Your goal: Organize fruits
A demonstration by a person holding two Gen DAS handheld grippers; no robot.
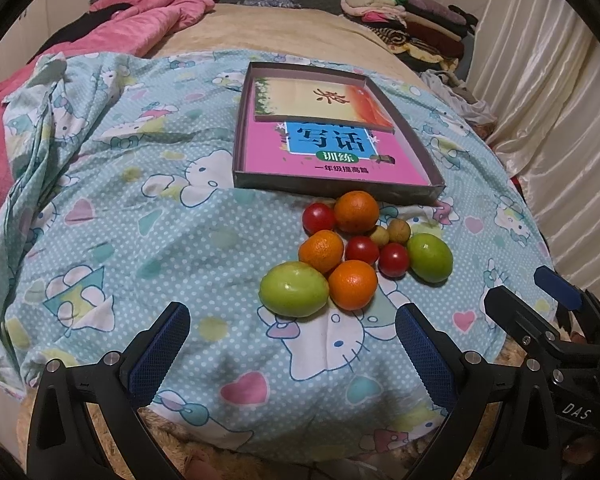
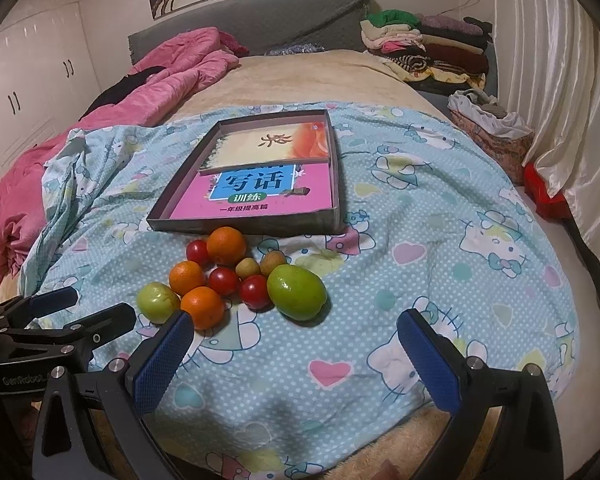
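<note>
Resting on a blue cartoon-cat sheet [image 1: 148,216] spread over the bed, the fruits sit bunched together just in front of a shallow cardboard tray [image 1: 332,190]. In the left wrist view the cluster lies at about 1 o'clock from the left claw [image 1: 292,356], whose blue-padded fingers stand wide apart with nothing between them. Nearest that claw are a large green fruit [image 1: 294,289] and an orange [image 1: 353,285], touching each other. Beyond them sit a second orange [image 1: 321,251], two cherry tomatoes [image 1: 362,250] side by side, and another green fruit [image 1: 430,257] at the cluster's 3 o'clock edge. A third orange [image 1: 356,212] and a third tomato [image 1: 318,218] lie closest to the tray wall, with two small tan fruits [image 1: 399,230] tucked between.

The tray holds a pink workbook [image 1: 340,160] and, overlapping its far end, a cream and orange booklet [image 1: 320,100].

In the right wrist view the right claw [image 2: 296,354] is likewise spread and empty, the fruits at its 11 o'clock; the near orange [image 2: 202,307] sits just beyond its left finger tip. A pink quilt [image 2: 172,72] is heaped at 10 o'clock, folded clothes [image 2: 428,44] stacked at 1 o'clock.
</note>
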